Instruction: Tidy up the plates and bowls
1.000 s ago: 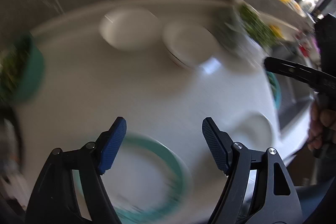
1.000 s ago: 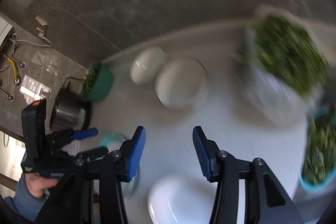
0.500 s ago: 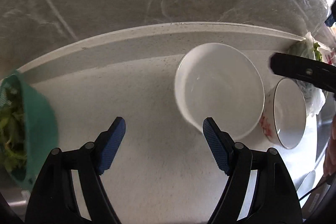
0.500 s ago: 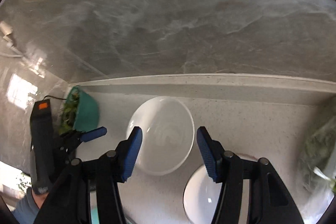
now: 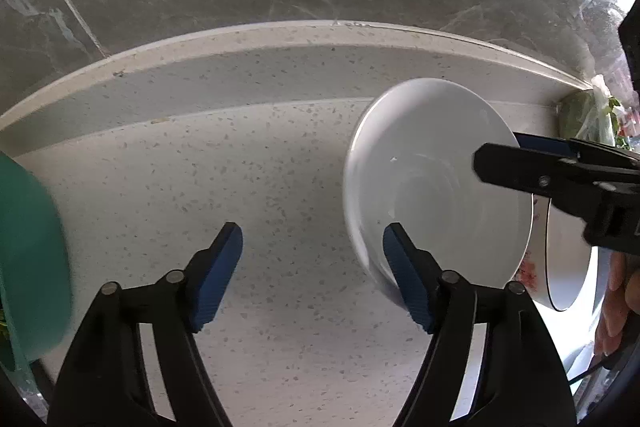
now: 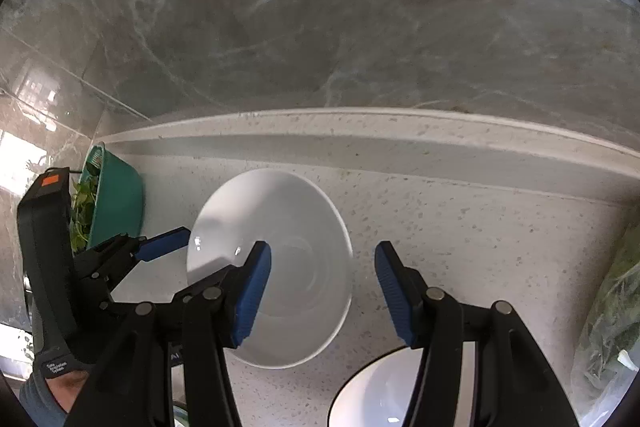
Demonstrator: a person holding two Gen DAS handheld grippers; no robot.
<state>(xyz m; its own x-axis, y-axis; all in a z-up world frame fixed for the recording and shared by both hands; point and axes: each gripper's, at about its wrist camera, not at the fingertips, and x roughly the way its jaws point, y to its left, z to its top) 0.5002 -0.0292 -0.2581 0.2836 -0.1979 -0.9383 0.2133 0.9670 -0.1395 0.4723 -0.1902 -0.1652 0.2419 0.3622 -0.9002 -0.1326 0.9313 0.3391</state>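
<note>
The white bowl [image 6: 276, 267] sits upright on the speckled counter [image 5: 260, 187], mouth up and round, so no long axis to speak of; it stands near the back ledge, with a second bowl [image 6: 380, 399] just beside it, dark-lined at the rim and with red marks on its outer wall. The left gripper [image 5: 312, 267] hovers at the white bowl's left edge, jaws parted at a middling width and just closing a little, one pad over the rim, the other over bare counter, nothing pressed between them. The right gripper [image 6: 322, 291] hangs over the bowl's right side, jaws likewise half apart after opening a touch, left pad above the bowl's inside, right pad over the counter, gripping nothing. Whether any pad actually touches the rim is hard to tell. The second bowl is cut off by the frame and by the right gripper; a green basket [image 6: 114, 203] of leaves at far left is half hidden behind the left gripper, and a bag of greens [image 6: 608, 315] at right is blurred. A hand [image 5: 618, 299] shows only partly. A second ago both views were smeared, with plates in sight; now both are sharp and close on the white bowl.
</note>
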